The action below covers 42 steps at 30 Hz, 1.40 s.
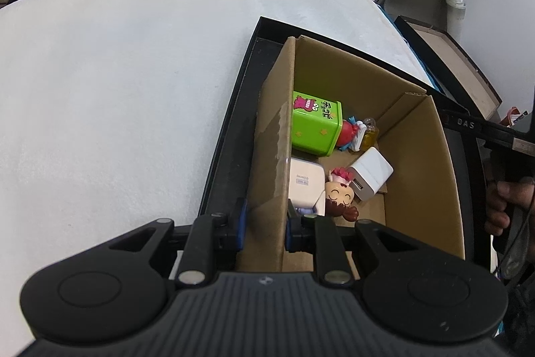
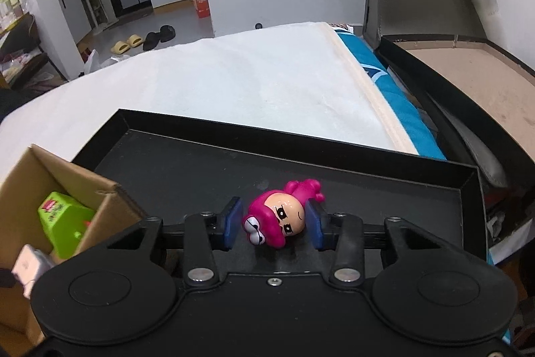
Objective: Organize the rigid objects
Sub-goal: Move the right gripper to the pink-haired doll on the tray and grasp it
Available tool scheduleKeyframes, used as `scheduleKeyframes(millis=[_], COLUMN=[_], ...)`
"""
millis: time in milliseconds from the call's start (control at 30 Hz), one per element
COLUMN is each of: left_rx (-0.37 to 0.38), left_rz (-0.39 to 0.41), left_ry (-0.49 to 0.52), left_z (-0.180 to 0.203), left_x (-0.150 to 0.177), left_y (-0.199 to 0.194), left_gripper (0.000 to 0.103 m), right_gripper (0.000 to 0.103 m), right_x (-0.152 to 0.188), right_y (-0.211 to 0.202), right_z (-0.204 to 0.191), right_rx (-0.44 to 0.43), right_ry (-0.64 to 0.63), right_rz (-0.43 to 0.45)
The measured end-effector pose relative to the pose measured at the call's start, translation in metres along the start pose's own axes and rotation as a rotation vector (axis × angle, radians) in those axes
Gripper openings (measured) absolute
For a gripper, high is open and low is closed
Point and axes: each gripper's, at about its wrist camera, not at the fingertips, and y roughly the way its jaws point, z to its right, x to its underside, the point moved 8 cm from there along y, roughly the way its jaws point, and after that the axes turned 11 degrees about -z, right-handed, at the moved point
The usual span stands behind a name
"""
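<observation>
Cardboard box (image 1: 414,153): stands inside the black tray (image 1: 230,122), on its left part as the right wrist view shows it; the tray rests on a white padded surface (image 1: 117,72).
Left gripper (image 1: 264,228): its blue fingers (image 1: 241,223) are clamped on the box's near-left wall, one pad outside, one inside, steadying the box.
Box contents, left to right: a white cube charger (image 1: 306,181) against the left wall, a green tin (image 1: 316,126) behind it, a small brown-haired doll head (image 1: 341,196), a red-and-blue toy (image 1: 349,132), a small yellow bottle (image 1: 369,134) and a white USB plug (image 1: 371,178).
Tray floor: bare to the right of the box, apart from one pink-haired figure head (image 2: 282,216) lying on its side.
Right gripper (image 2: 274,219): its fingers (image 2: 234,219) are closed in on the pink head from both sides; the right pad touches it, the left looks just at the hair, so I judge the grip made or nearly so.
Step in hand: picking the pink head off the tray to put it in the box, as I read it.
Doing it well: the head is round and glossy, so squeeze across its widest part and lift straight up before swinging left.
Placement: the open floor at the box's right side looks the easiest landing spot.
Risk: slipping out if held only by the hair edge; keeping the left hold firm stops the box sliding.
</observation>
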Motion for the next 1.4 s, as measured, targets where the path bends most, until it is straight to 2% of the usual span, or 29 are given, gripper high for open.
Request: scheduleKeyframes(millis=[300,333,367,400,433,633,700,733,767,800,833,867,1067,1400], left_rx=[0.012,0.014,0.015,0.017,0.019,0.039,0.047,0.050,0.052,0.056,0.058,0.060,0.072,0.073], left_rz=[-0.006,-0.006,-0.008,-0.008,-0.008,-0.013,-0.014,-0.014,-0.016,-0.017,-0.018,-0.018,-0.020,-0.018], left_ry=[0.001,0.002,0.004,0.008,0.011,0.010,0.012,0.014,0.014,0.014,0.014,0.015,0.012,0.018], left_z=[0.000,0.000,0.001,0.001,0.002,0.002,0.001,0.001,0.001,0.001,0.001,0.001,-0.001,0.000], left_x=[0.000,0.001,0.001,0.002,0.003,0.005,0.006,0.007,0.007,0.007,0.007,0.006,0.006,0.007], left_y=[0.000,0.000,0.000,0.000,-0.001,-0.001,-0.001,-0.001,-0.001,-0.002,-0.002,-0.002,-0.001,0.000], left_gripper=[0.020,0.020,0.020,0.020,0.021,0.022,0.022,0.022,0.022,0.022,0.022,0.023,0.023,0.023], right_gripper=[0.038,0.034,0.016,0.008,0.004,0.004,0.006,0.012,0.030,0.040,0.056,0.059,0.060,0.063], right_x=[0.019,0.021,0.023,0.024,0.025,0.034,0.036,0.037,0.037,0.039,0.040,0.041,0.049,0.054], right_y=[-0.027,-0.030,-0.034,-0.036,-0.038,-0.050,-0.052,-0.051,-0.049,-0.048,-0.047,-0.047,-0.034,-0.016], right_z=[-0.003,-0.004,-0.005,-0.007,-0.007,-0.013,-0.012,-0.010,-0.006,-0.003,0.000,0.002,0.007,-0.006], right_rx=[0.004,0.010,0.015,0.015,0.010,0.041,0.046,0.057,0.071,0.086,0.105,0.125,0.155,0.065], right_ry=[0.011,0.006,0.002,0.001,0.007,-0.004,0.011,0.034,0.057,0.072,0.076,0.074,0.067,0.053], right_rz=[-0.031,-0.037,-0.042,-0.052,-0.068,-0.093,-0.106,-0.120,-0.133,-0.139,-0.130,-0.121,-0.155,-0.157])
